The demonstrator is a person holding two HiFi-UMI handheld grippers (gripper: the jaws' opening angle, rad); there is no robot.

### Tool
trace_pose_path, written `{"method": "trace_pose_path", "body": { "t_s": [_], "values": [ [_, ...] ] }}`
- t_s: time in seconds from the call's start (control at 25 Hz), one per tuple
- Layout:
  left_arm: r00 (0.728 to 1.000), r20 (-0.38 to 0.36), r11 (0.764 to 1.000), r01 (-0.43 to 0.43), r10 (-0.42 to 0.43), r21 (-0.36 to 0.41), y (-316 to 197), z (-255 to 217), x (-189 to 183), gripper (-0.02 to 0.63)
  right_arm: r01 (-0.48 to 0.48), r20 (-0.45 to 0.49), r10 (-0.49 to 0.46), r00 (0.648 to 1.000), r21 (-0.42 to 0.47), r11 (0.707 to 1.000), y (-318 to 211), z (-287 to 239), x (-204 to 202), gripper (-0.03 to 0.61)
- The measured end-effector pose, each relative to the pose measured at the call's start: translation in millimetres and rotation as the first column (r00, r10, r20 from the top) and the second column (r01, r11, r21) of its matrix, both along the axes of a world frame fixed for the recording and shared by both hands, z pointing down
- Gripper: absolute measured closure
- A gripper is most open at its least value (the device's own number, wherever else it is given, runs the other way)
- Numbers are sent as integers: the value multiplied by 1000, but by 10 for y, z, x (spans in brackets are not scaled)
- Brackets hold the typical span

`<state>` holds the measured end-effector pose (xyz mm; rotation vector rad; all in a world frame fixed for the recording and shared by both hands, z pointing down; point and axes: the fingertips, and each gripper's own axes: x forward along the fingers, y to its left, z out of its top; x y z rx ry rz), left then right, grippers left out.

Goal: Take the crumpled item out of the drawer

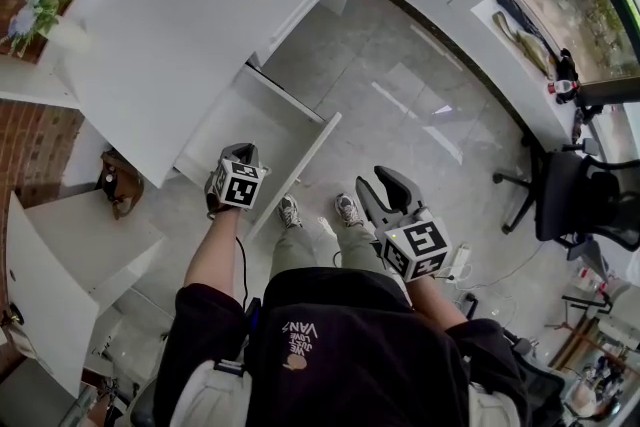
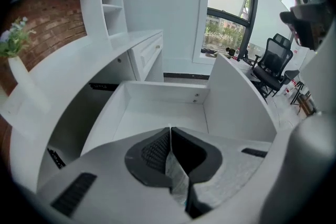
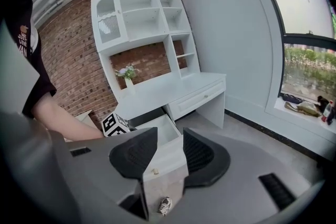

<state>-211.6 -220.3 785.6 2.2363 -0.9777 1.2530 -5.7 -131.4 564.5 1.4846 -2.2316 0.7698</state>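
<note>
Now my left gripper (image 2: 169,132) is clamped on the paper (image 2: 177,177), a thin, creased, pale sheet with faint print, pinched edge-on just before the open drawer (image 2: 160,93), while my right gripper (image 3: 170,140) gapes, empty.

White desk (image 3: 173,86), flower vase (image 3: 129,83) on top, open drawer (image 2: 163,93) below, on a grey tiled floor (image 1: 400,105)

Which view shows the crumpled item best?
Left gripper view: the crumpled item is pinched between the left gripper's shut jaws, with the open drawer beyond. Head view and right gripper view show that gripper only from outside, never the item.
</note>
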Motion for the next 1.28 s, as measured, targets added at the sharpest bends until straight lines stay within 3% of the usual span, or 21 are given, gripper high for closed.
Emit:
{"method": "trace_pose_path", "body": {
  "t_s": [0.4,0.56,1.28],
  "values": [
    [995,-77,979,81,-68,189,-53,-874,79,598,45,20,-46,999,41,998,30,-182,115,443],
    [989,-106,965,129,-107,230,38,-1174,77,598,63,30,-65,997,58,996,54,-254,148,443],
    [957,-183,862,282,-223,422,547,-2442,282,598,119,56,-129,990,149,982,138,-585,479,443]
  ]
}}
